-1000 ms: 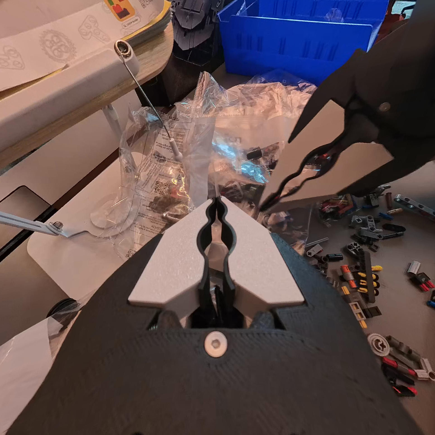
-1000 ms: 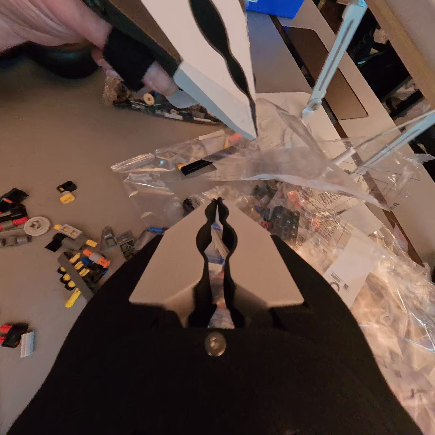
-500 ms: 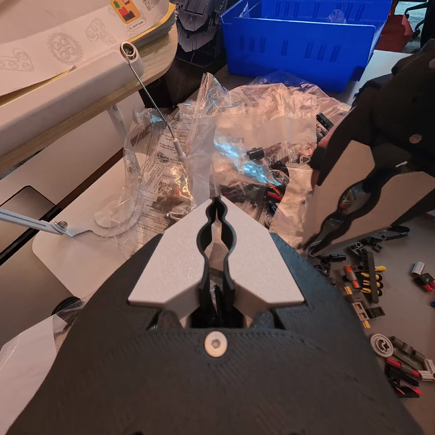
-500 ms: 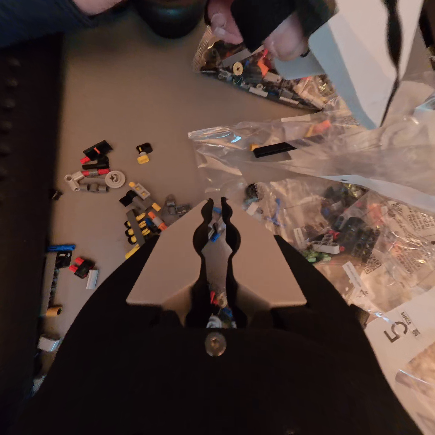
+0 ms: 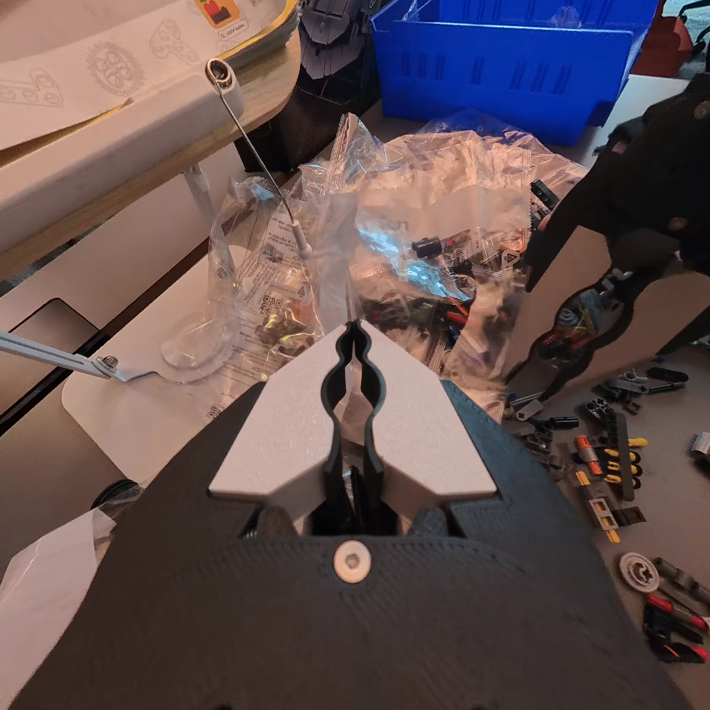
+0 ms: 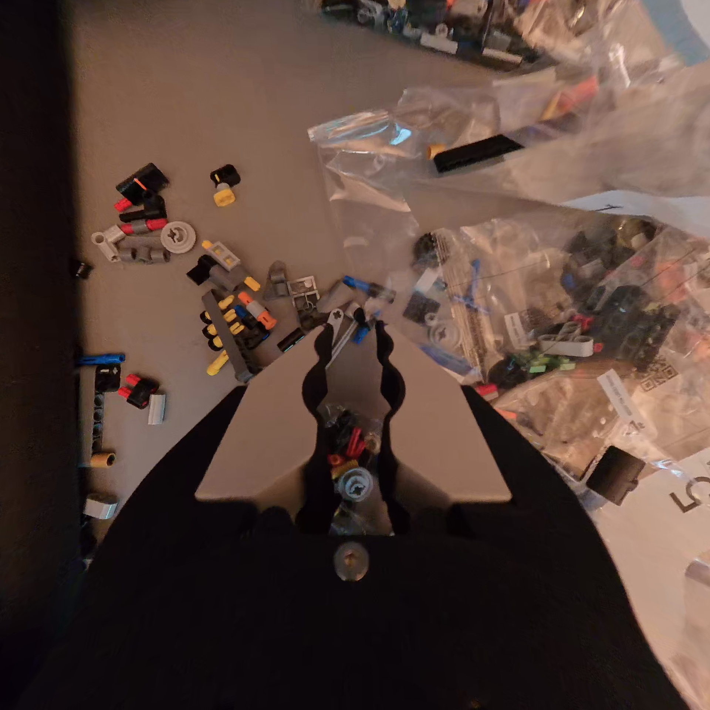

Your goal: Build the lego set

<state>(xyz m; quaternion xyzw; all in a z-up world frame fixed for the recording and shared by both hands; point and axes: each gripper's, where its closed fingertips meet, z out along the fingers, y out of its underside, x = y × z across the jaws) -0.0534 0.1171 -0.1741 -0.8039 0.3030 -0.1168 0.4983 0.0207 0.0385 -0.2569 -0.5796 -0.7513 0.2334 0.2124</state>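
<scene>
Left gripper (image 5: 354, 326) was clenched on a bag (image 5: 338, 215) fold, lifting it—likely to keep the pile off the loose parts (image 6: 234, 307). Right gripper (image 6: 351, 326) hung released over those parts on the table (image 6: 230, 96), probably choosing one.

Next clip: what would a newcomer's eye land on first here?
Probably the heap of clear plastic bags full of parts, one pinched upright by the left gripper. Next, the blue bin behind them and the loose pieces scattered on the table ahead of the open right gripper.
</scene>
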